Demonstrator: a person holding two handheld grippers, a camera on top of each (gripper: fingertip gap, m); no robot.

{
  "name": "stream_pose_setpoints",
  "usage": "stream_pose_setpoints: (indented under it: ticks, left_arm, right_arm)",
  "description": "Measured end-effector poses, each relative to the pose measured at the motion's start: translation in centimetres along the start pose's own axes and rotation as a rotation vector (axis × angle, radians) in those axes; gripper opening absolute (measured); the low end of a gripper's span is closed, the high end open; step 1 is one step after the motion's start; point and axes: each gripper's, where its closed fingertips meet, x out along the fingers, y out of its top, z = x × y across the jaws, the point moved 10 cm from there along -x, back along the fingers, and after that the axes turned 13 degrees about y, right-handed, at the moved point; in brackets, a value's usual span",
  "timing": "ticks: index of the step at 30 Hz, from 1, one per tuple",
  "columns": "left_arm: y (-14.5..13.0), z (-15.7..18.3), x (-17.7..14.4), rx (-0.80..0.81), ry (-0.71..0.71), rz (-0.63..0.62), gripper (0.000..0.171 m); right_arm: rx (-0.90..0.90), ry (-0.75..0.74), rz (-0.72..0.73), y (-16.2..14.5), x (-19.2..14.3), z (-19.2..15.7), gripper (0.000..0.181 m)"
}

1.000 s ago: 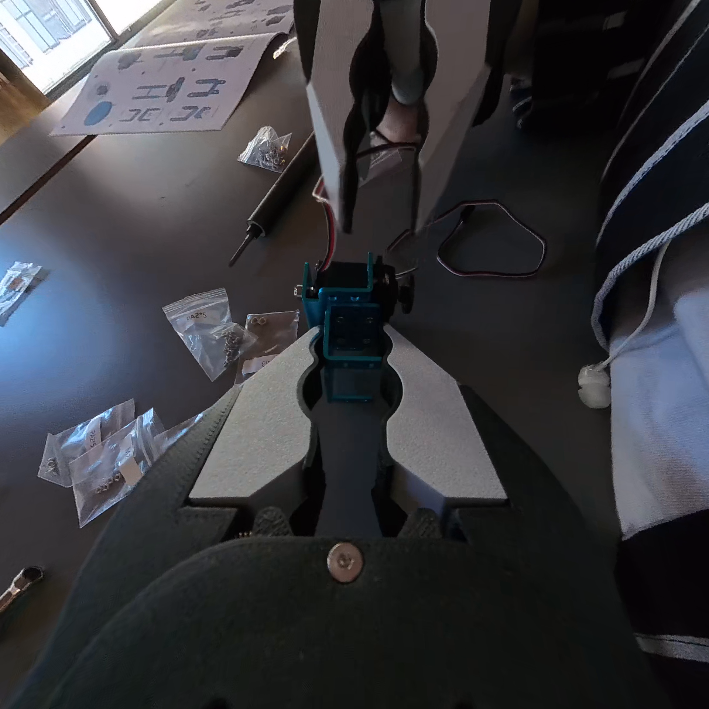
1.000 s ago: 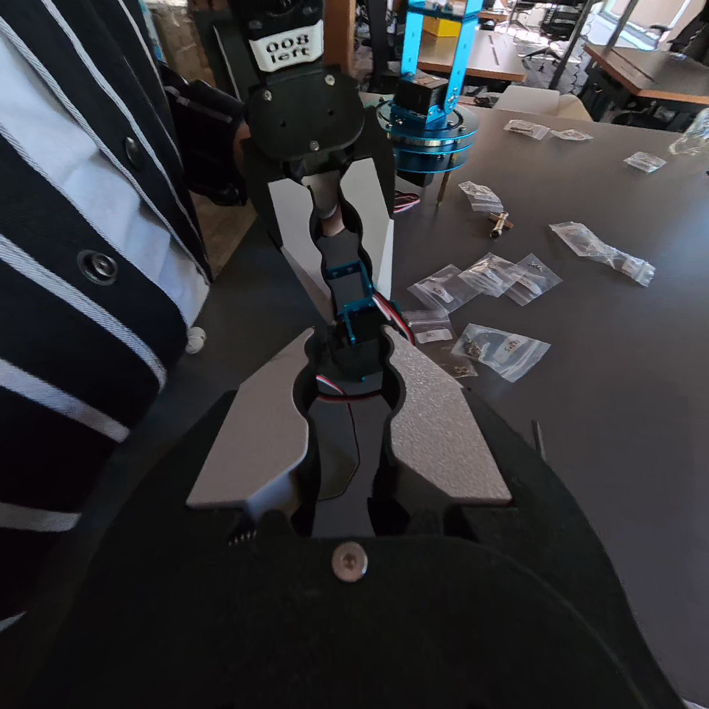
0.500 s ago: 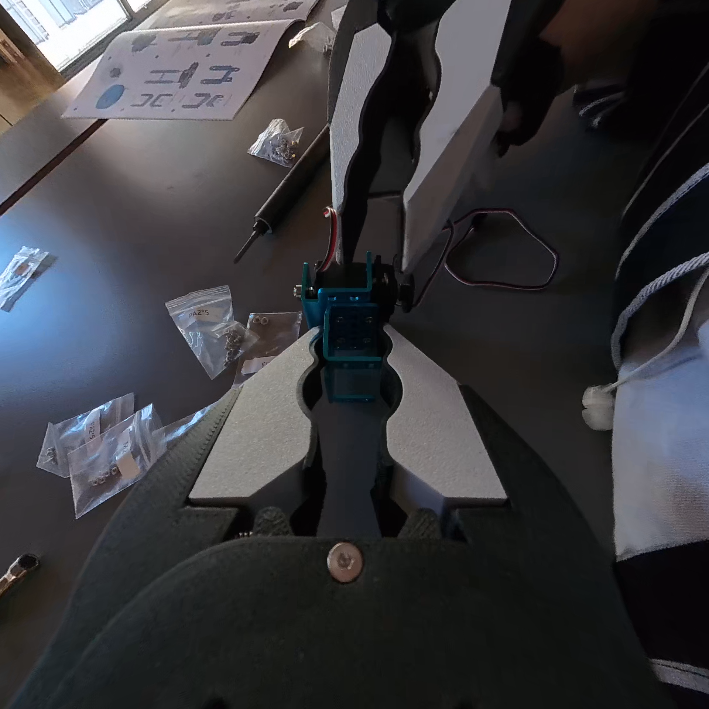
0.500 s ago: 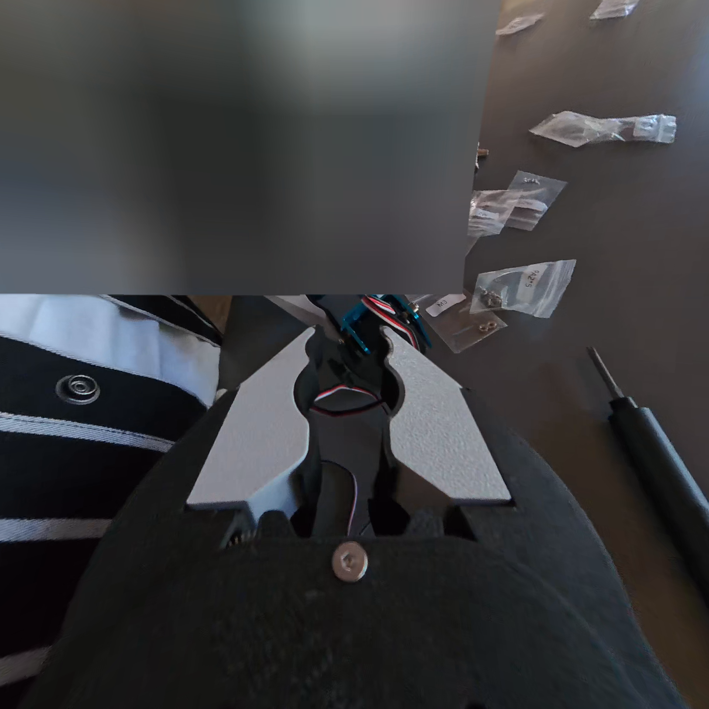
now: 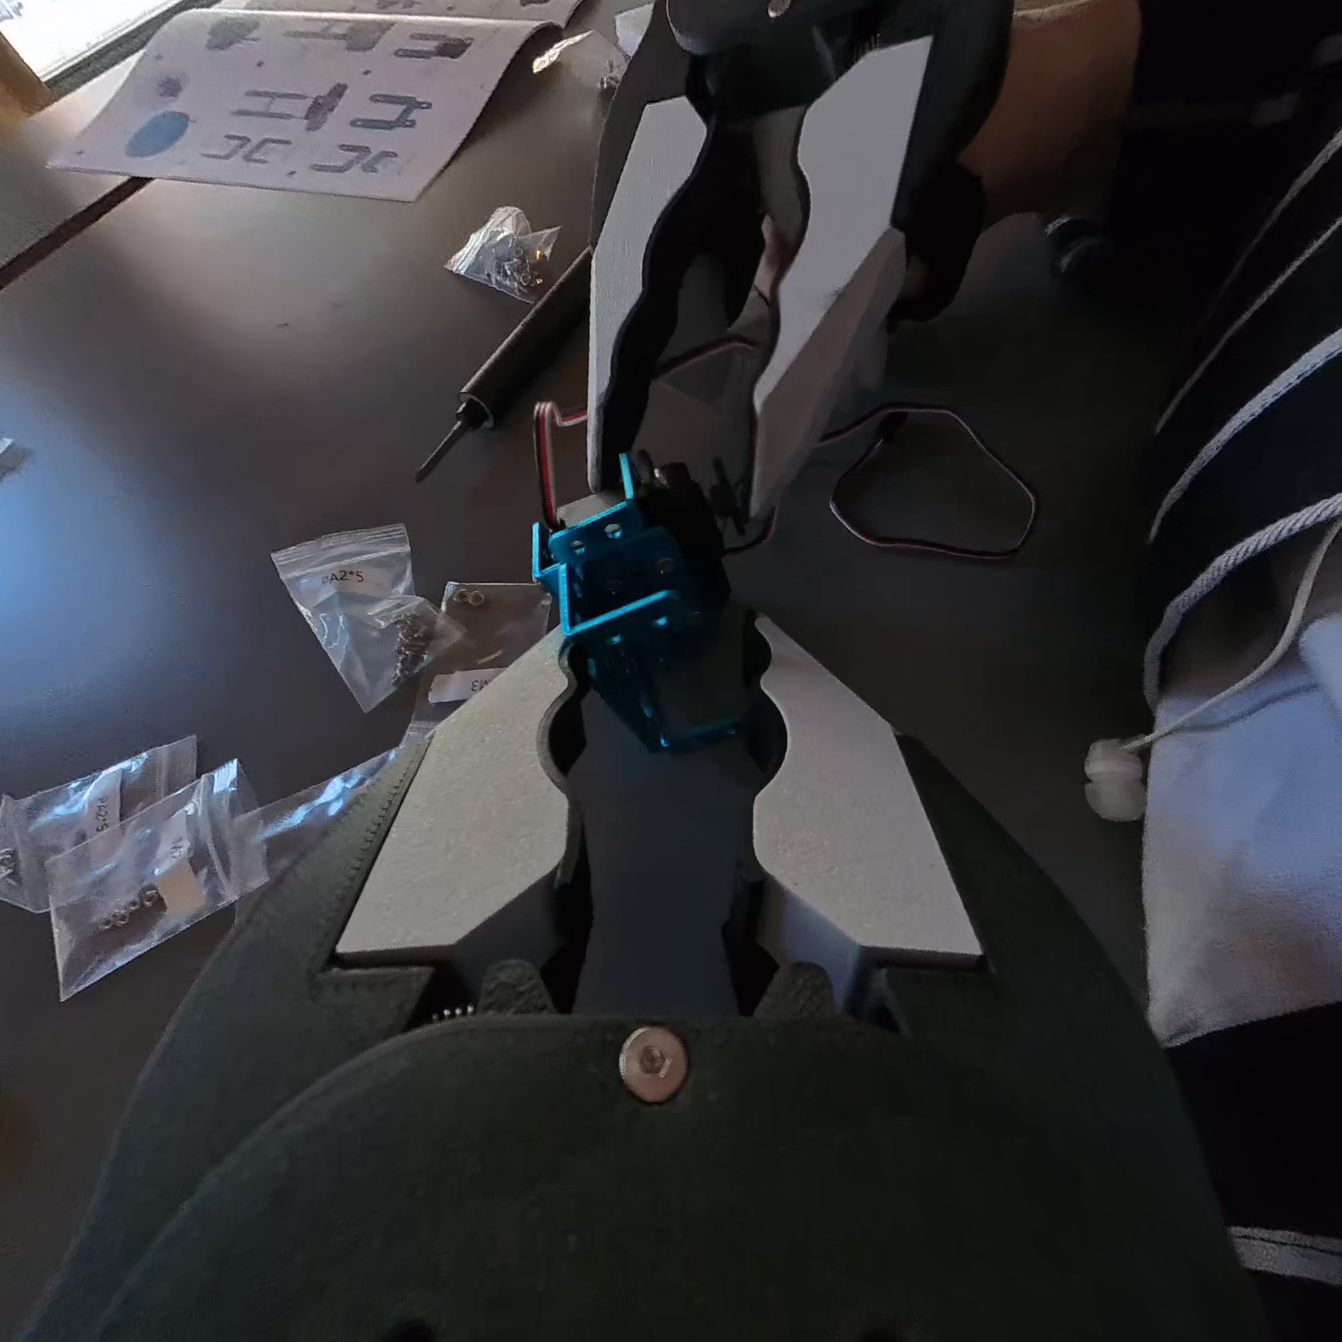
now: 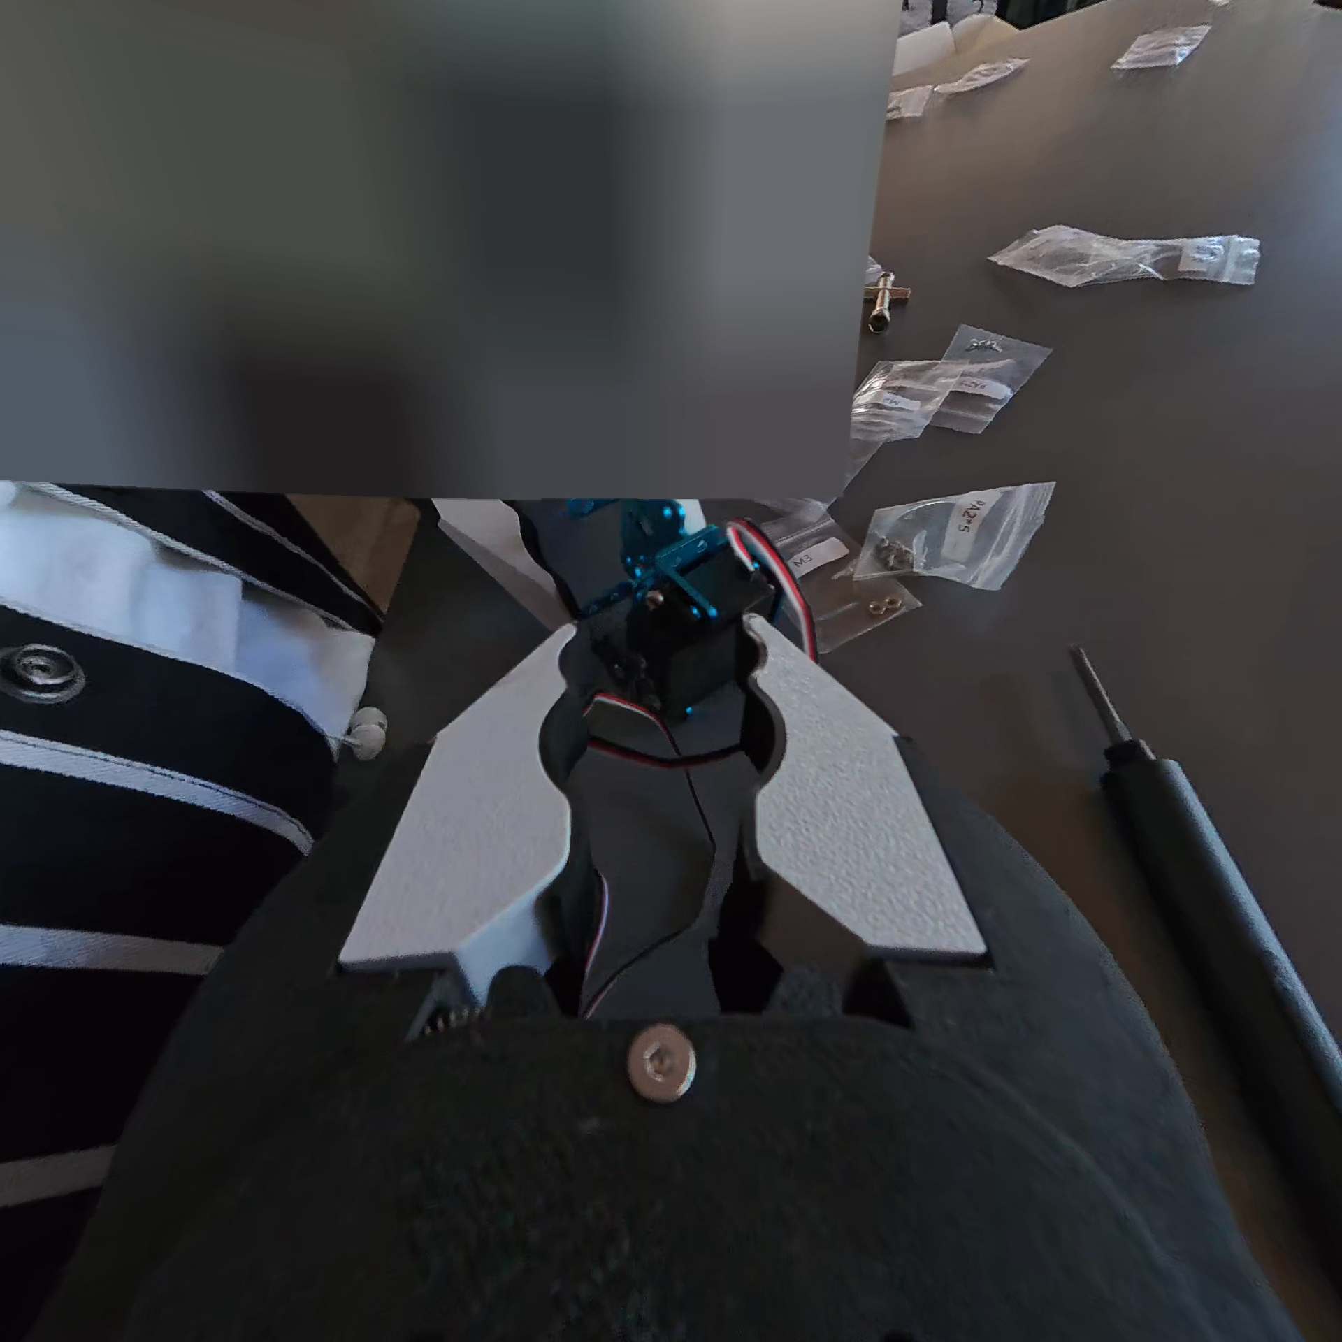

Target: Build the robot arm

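A blue metal bracket point(image 5: 617, 581) carries a black servo point(image 5: 682, 508), and the two are held above the dark table point(image 5: 181, 399). My left gripper point(image 5: 662, 639) is shut on the bracket's near end, which sits tilted between the fingers. My right gripper point(image 5: 682, 486) comes in from the far side, and its fingertips clamp the servo. In the right wrist view, my right gripper point(image 6: 661, 632) is shut on the servo point(image 6: 675, 653), with the bracket point(image 6: 682, 559) beyond it. The servo's red, white and black wire point(image 6: 762, 559) loops out and lies on the table point(image 5: 937, 552).
A black screwdriver point(image 5: 523, 356) point(image 6: 1220, 871) lies on the table. Several small bags of screws point(image 5: 363, 610) point(image 6: 951, 537) are scattered around it. A printed sheet point(image 5: 290, 94) lies at the far left. A brass cross wrench point(image 6: 886, 294) lies farther off. A person's striped garment point(image 5: 1234, 653) point(image 6: 145, 762) is close by.
The bracket and servo have twisted between the two grippers and now sit tilted. Both grippers' fingers stand a little wider apart. The right gripper has swung lower over the table.
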Motion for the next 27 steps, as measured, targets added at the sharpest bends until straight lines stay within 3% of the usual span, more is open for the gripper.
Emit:
stream_pose_setpoints:
  ticks: [4,6,7,14,18,27]
  left_arm:
    - [0.0,-0.1,0.1,0.000,0.010,0.007,0.035]
    - [-0.1,-0.2,-0.1,0.007,0.015,0.020,0.008]
    - [-0.1,-0.1,-0.2,0.019,0.008,0.030,0.005]
    - [-0.2,0.2,-0.2,0.078,0.043,0.037,0.004]
    - [-0.1,0.6,-0.2,0.132,0.061,0.056,0.004]
    - [-0.1,1.3,-0.3,0.168,0.077,0.057,0.004]
  right_arm:
    - [-0.055,0.041,-0.039,0.0,0.0,0.1,0.043]
    - [-0.037,0.106,-0.041,0.0,-0.3,0.4,0.040]
    - [-0.022,0.147,-0.030,0.0,-0.5,0.5,0.034]
    - [-0.040,0.216,0.017,0.3,-1.0,0.9,0.036]
    - [0.063,0.249,0.026,0.2,-0.8,1.5,0.034]
    - [0.017,0.178,0.010,0.2,-0.6,0.7,0.031]
